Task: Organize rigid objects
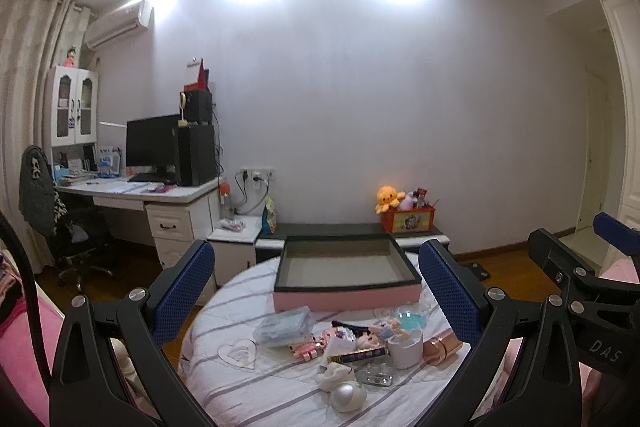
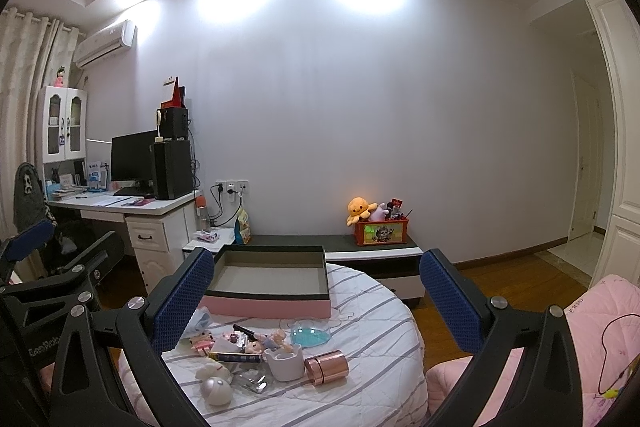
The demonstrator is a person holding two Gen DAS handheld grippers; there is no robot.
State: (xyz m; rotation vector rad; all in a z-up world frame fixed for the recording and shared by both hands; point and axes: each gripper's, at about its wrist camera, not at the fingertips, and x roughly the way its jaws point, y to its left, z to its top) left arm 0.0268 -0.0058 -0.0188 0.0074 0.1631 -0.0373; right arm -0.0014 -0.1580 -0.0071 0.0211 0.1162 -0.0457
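Observation:
An empty pink box with a black rim (image 1: 347, 297) (image 2: 266, 305) sits at the far side of a round striped-cloth table (image 1: 248, 391) (image 2: 380, 383). In front of it lies a clutter of small items: a rose-gold tin (image 1: 440, 345) (image 2: 326, 367), a white cup (image 1: 405, 347) (image 2: 285, 361), a silver egg-shaped object (image 1: 348, 395) (image 2: 218, 390), a clear packet (image 1: 284, 326), a blue dish (image 1: 412, 321) (image 2: 311, 335) and small dolls (image 2: 256, 343). My left gripper (image 1: 320, 291) is open above the clutter. My right gripper (image 2: 318, 297) is open too, and shows at the right edge of the left wrist view (image 1: 580, 267).
A low black-and-white bench (image 1: 352, 233) (image 2: 368, 255) behind the table holds an orange toy box with a yellow plush octopus (image 1: 387, 198) (image 2: 360, 207). A white desk with monitor (image 1: 156, 147) (image 2: 134, 157) and chair stands left. Pink bedding (image 2: 592, 323) lies right.

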